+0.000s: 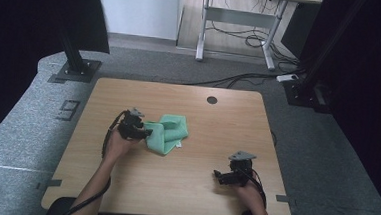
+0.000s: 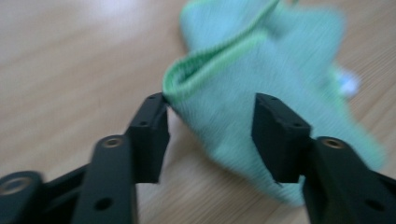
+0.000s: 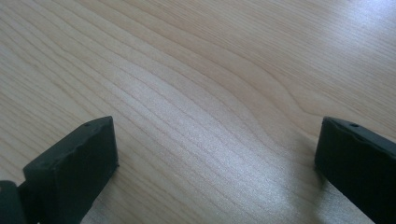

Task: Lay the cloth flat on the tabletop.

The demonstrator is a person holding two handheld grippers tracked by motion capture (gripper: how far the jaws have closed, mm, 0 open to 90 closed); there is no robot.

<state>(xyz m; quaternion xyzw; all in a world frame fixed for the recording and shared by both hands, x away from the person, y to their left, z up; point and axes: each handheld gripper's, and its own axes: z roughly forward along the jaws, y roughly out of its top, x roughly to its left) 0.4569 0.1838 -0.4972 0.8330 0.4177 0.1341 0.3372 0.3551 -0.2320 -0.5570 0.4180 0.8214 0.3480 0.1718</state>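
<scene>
A crumpled mint-green microfibre cloth with a small white label is seen on the light wooden worktop, a little left of the middle and well away from every edge. The left hand-held gripper is placed at the cloth's left side. In the left gripper view its jaws are parted about halfway, and a raised fold of the cloth is found between them, but the pads are not pressed on it, so nothing is gripped. The fold stands up from the wood, and this is probably why the jaws are brought in low around it. The right hand-held gripper is kept near the front right corner, jaws spread wide over bare wood, nothing held, apparently left in waiting.
</scene>
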